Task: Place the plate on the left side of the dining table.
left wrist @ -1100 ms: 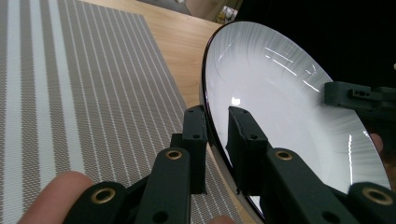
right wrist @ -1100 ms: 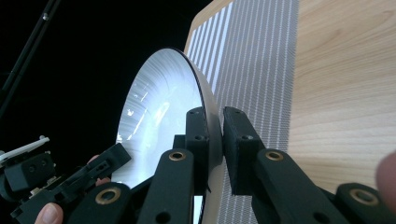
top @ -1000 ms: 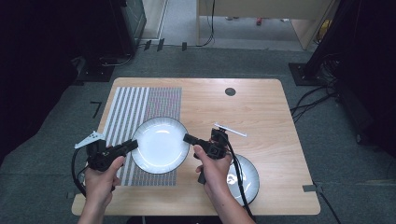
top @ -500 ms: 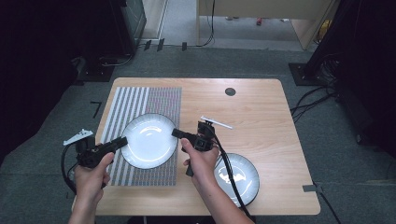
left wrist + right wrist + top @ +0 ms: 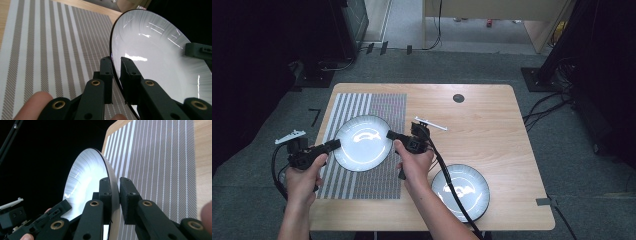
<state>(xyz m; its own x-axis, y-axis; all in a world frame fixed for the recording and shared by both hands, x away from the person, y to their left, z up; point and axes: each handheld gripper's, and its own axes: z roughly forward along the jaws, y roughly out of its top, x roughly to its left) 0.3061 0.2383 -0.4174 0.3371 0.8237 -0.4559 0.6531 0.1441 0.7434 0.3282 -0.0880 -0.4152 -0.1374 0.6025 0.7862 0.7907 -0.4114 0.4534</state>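
I have the plate (image 5: 363,142) pinched by its rim between both tongs, left tongs (image 5: 332,145) and right tongs (image 5: 391,135) clamped on opposite edges, over the striped mat (image 5: 377,102). Next, I judge, lower it level and let go together.

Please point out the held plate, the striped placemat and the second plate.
held plate (image 5: 362,142): high view, white centre.
striped placemat (image 5: 362,102): high view, bare far part.
second plate (image 5: 472,187): high view, white inner surface.
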